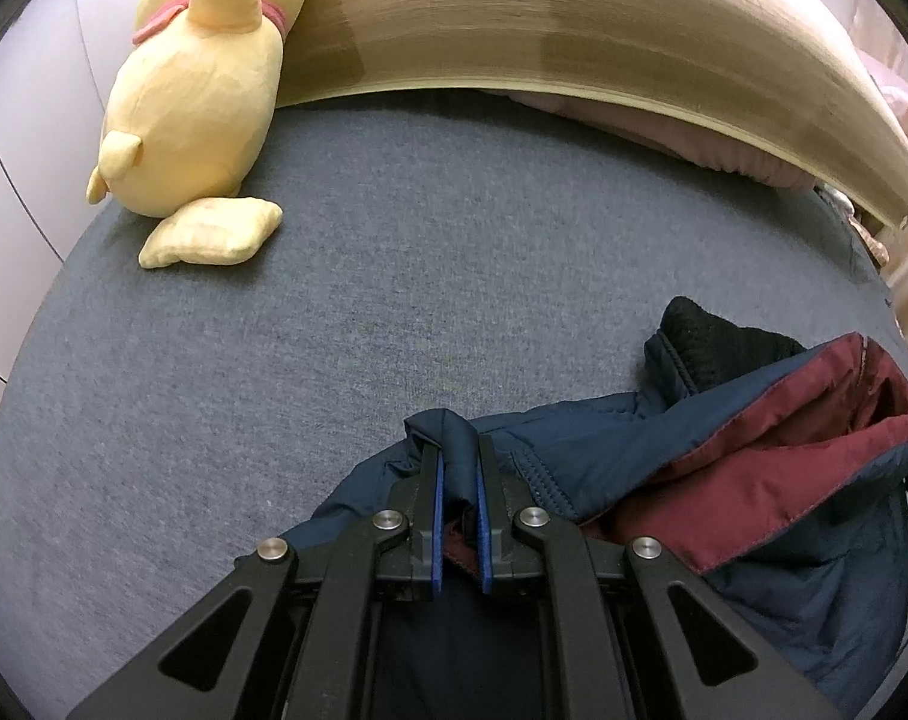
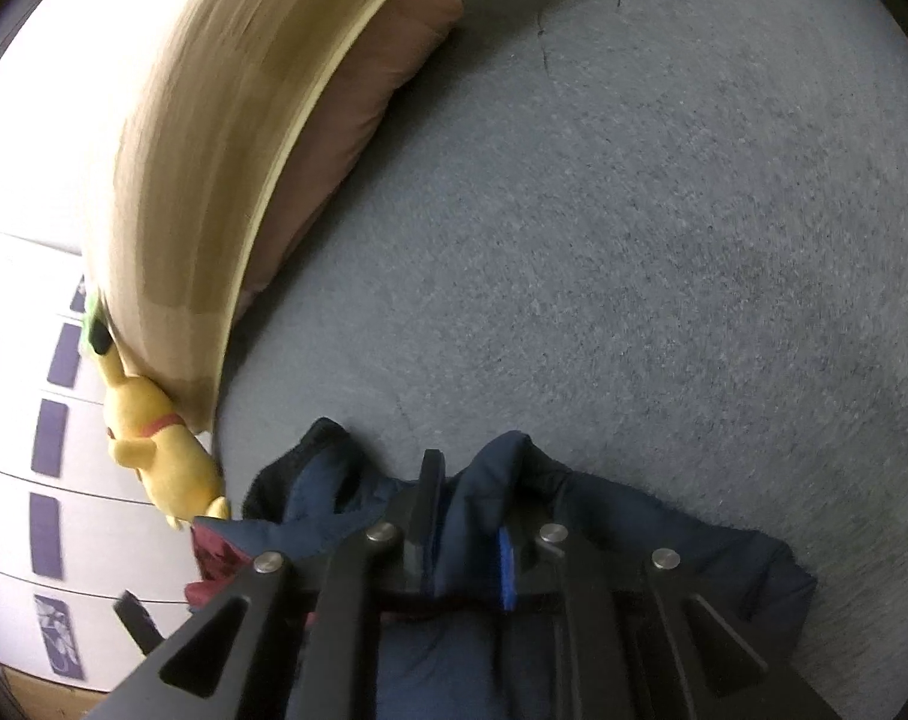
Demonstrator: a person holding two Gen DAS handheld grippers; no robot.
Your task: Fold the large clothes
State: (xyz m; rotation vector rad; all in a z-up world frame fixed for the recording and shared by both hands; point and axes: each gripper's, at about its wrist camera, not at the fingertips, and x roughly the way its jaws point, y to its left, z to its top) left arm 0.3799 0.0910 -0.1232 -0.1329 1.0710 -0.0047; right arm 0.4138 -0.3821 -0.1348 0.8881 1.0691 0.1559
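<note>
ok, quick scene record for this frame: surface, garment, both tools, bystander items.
surface: grey bed cover
garment: navy jacket with maroon lining, crumpled at the near edge
left tool: shut on a navy fold of the jacket
right tool: jacket fabric between the fingers; grip looks looser, cannot tell if it is pressing
plush: yellow toy against the wooden headboard
pillow: pink, beside the headboard

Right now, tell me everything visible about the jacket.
The jacket is navy, padded-looking, with a maroon lining turned outward and a black fleecy collar. It lies crumpled on the grey bed cover. The left gripper pinches a fold of navy fabric; the right gripper has another fold between its fingers.
</note>
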